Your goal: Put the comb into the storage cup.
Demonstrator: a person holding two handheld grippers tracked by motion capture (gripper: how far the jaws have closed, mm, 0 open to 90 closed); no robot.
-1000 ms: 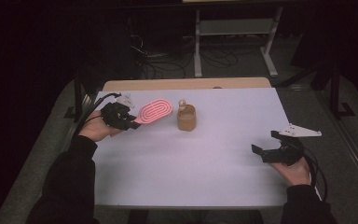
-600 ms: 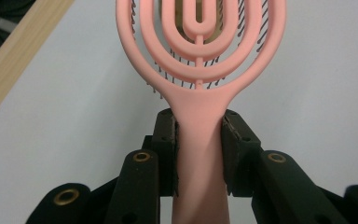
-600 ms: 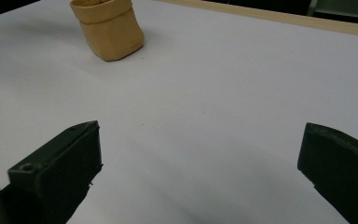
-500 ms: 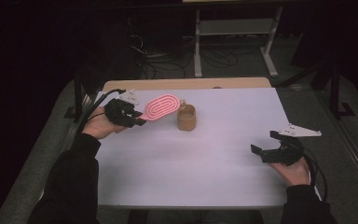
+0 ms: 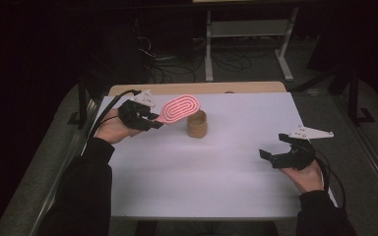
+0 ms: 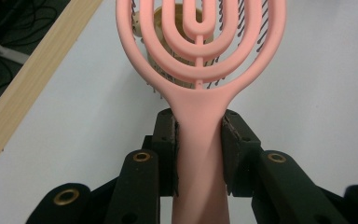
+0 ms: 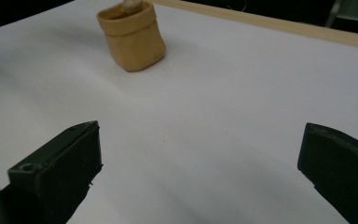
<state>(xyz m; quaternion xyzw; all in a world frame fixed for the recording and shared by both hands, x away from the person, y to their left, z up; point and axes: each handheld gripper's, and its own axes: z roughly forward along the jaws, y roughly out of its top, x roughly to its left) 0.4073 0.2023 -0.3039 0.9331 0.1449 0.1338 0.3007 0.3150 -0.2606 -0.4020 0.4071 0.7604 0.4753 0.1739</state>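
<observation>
Pink brush (image 5: 177,109): high view — you hold it off the counter (image 5: 216,182) by its handle in your left tongs (image 5: 145,120), its oval looped head tilted up and reaching toward the tan pot (image 5: 197,124).
Tan pot, high view: it stands upright on the white sheet near the far middle, just beside the brush head, which overlaps its rim from the camera's angle; whether the two touch you cannot tell from here.
Left tongs, high view: they sit in your left hand (image 5: 113,129) at the far left of the counter, a cable looping off behind them.
Right tongs (image 5: 275,156), high view: they rest low at the near right in your right hand (image 5: 307,174), well apart from brush and pot, with nothing between the jaws.
Pink brush (image 6: 200,70), left gripper view: the handle runs straight up the middle, pinched from both sides by the black pads (image 6: 165,149) — the grip sits just below where the handle widens into the head.
Tan pot (image 6: 186,46), left gripper view: it shows through the loops of the brush head, beyond it.
Right gripper view: the two jaws stand spread wide over bare white sheet, holding nothing.
Tan pot (image 7: 131,39), right gripper view: it stands ahead and to the left, upright, its rim folded over, something pale poking out of the top.
Wooden edge (image 7: 284,25), right gripper view: a pale strip runs along the far side of the counter.
</observation>
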